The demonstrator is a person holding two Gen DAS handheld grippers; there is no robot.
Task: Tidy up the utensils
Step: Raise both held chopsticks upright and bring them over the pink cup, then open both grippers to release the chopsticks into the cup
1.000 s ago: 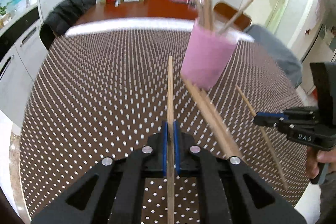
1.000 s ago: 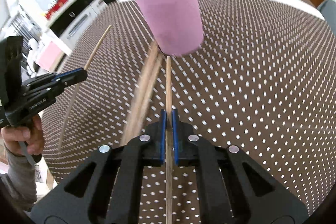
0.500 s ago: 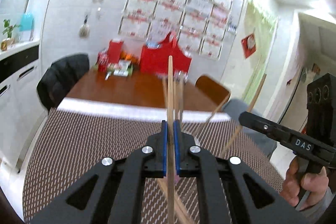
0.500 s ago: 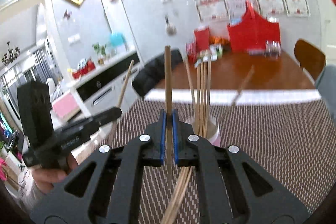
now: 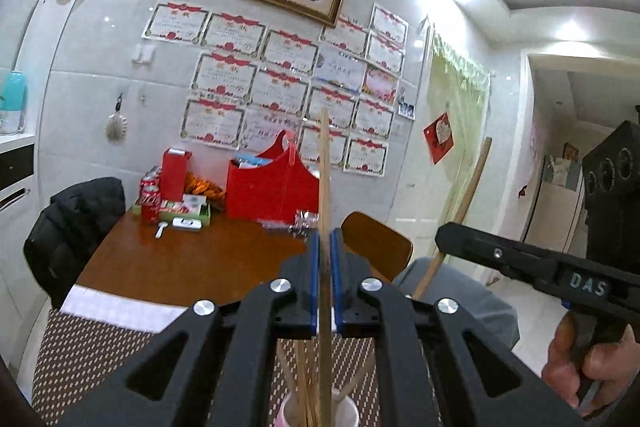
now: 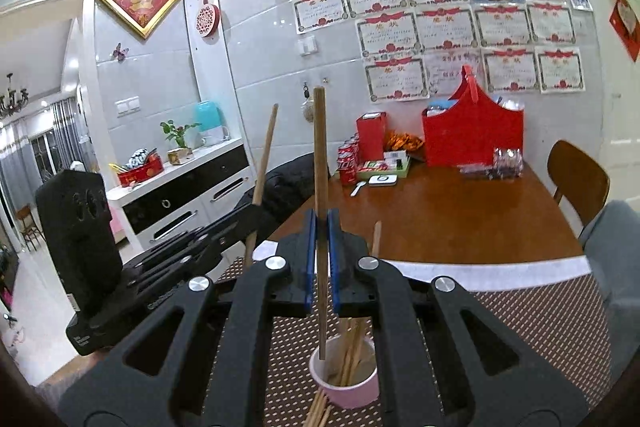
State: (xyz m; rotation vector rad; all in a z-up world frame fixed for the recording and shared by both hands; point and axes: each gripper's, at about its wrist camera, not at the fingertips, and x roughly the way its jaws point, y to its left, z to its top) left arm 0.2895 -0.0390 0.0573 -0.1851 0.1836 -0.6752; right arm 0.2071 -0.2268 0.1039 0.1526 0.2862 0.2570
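Above the pink cup (image 6: 346, 379), we hold one chopstick upright in each hand: the left tongs (image 5: 325, 259) are clamped on the left chopstick (image 5: 324, 187), the right tongs (image 6: 320, 251) on the right chopstick (image 6: 320, 167), whose lower end dips just inside the rim. Our risk is that the two sticks crowd one small mouth, strike those already inside, and tip the cup on the table (image 6: 540, 319). A second ago both tongs pointed down at the mat; now they face the wall.
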